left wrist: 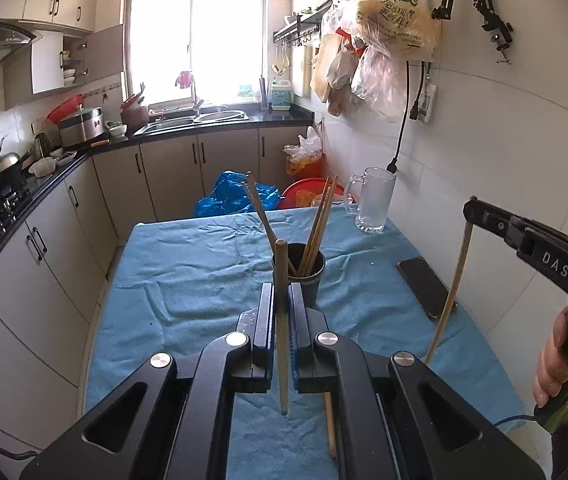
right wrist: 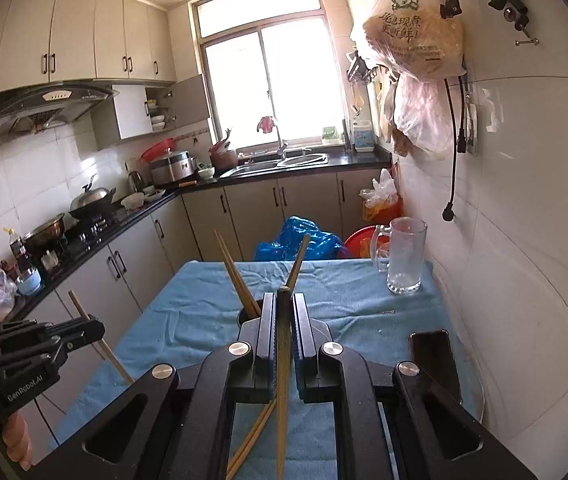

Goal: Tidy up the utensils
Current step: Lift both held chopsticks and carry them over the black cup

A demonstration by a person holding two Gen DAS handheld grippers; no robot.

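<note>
Chopsticks are being handled here, so light, stiff and a bit slick, probably prone to swivelling when pinched at one spot. A grip near the middle is looking safest. The left gripper (left wrist: 281, 300) is being pinched on one chopstick (left wrist: 281, 344), the right gripper (right wrist: 284, 312) on another (right wrist: 283, 380), both above the table (left wrist: 187, 272). The cup (left wrist: 308, 280), mid-table, is already holding several, splayed out and crowding the mouth. A glass mug (left wrist: 374, 202) is sitting at the far right corner, a phone (left wrist: 426, 286) by the right edge.
</note>
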